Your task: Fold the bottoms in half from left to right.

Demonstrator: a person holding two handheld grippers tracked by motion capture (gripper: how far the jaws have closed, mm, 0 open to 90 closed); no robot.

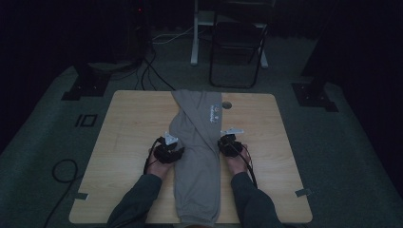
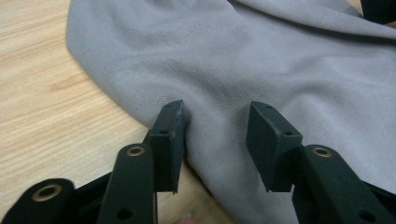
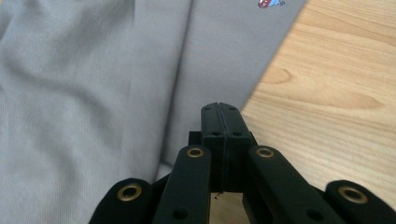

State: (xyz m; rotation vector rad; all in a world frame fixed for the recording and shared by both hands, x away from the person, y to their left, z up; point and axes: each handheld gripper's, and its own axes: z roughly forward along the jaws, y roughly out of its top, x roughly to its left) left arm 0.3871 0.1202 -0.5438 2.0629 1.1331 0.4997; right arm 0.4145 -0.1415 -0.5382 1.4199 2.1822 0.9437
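Observation:
A grey sweatshirt-like garment [image 1: 197, 142] lies in a long folded strip down the middle of the wooden table [image 1: 128, 123], with a small printed logo [image 1: 215, 113] near its far end. My left gripper [image 1: 177, 151] sits at the strip's left edge. In the left gripper view its jaws [image 2: 217, 109] stand apart with grey cloth [image 2: 261, 60] bulging between them, the pads not pressing it. My right gripper [image 1: 223, 142] is at the strip's right edge. Its jaws [image 3: 219, 108] are shut together right at the cloth's border [image 3: 93, 70]; I cannot tell if fabric is pinched.
A round grommet [image 1: 226, 105] sits in the table's far edge beside the garment. Beyond the table stand a black folding chair [image 1: 237, 42] and a white post [image 1: 195, 33]. Cables [image 1: 62, 171] trail on the carpet at left. Bare wood flanks the garment on both sides.

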